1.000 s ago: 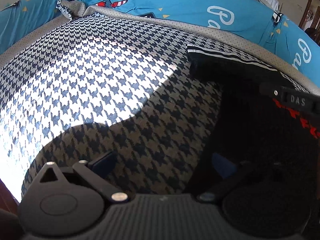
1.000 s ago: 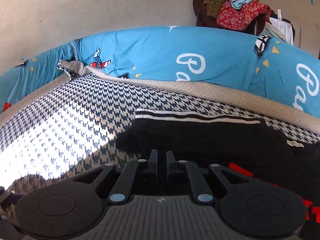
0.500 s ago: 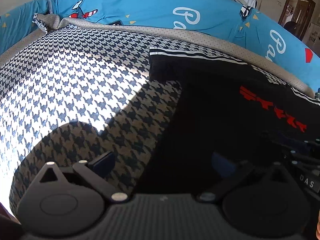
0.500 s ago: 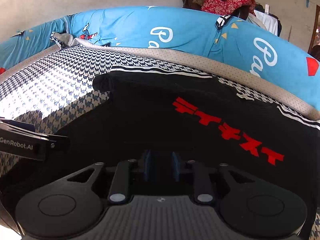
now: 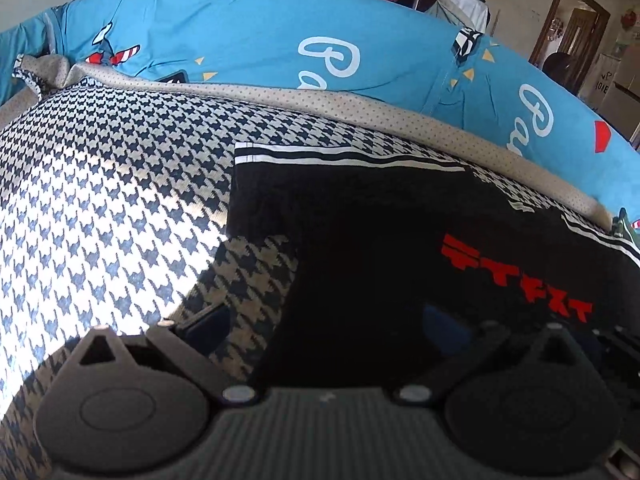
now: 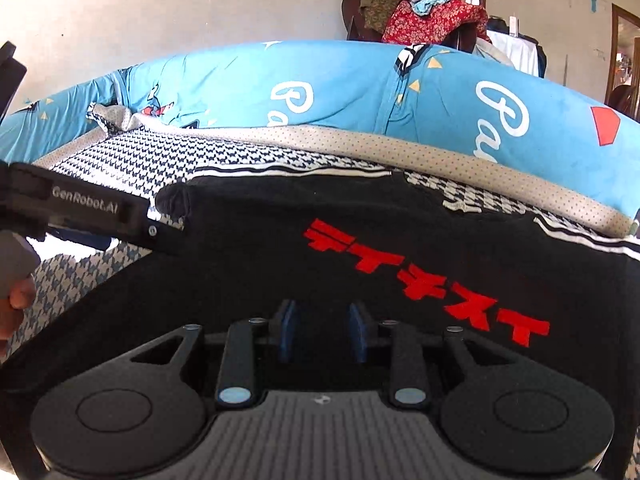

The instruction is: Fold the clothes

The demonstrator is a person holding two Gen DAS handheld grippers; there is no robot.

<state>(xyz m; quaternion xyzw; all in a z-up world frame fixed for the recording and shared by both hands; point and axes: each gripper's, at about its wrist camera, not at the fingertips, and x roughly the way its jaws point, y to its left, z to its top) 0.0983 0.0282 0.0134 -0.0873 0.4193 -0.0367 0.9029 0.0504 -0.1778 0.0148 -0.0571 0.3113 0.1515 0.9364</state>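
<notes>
A black T-shirt with red lettering lies flat on a houndstooth blanket. Its white-striped sleeve points to the far side. My left gripper is open wide and straddles the shirt's left edge, one finger over the blanket and one over the black cloth. In the right wrist view the T-shirt fills the middle, and its lettering runs to the right. My right gripper hovers low over the chest, open by a small gap with nothing between the pads. The left gripper's body shows at the left.
A blue printed duvet is bunched along the far side behind a beige dotted hem. A chair piled with clothes stands by the wall, and a doorway is at the right. Sunlight falls on the blanket's left part.
My right gripper went from shut to open by a small gap. Both grippers have moved right, over the shirt. The left stays open wide.
</notes>
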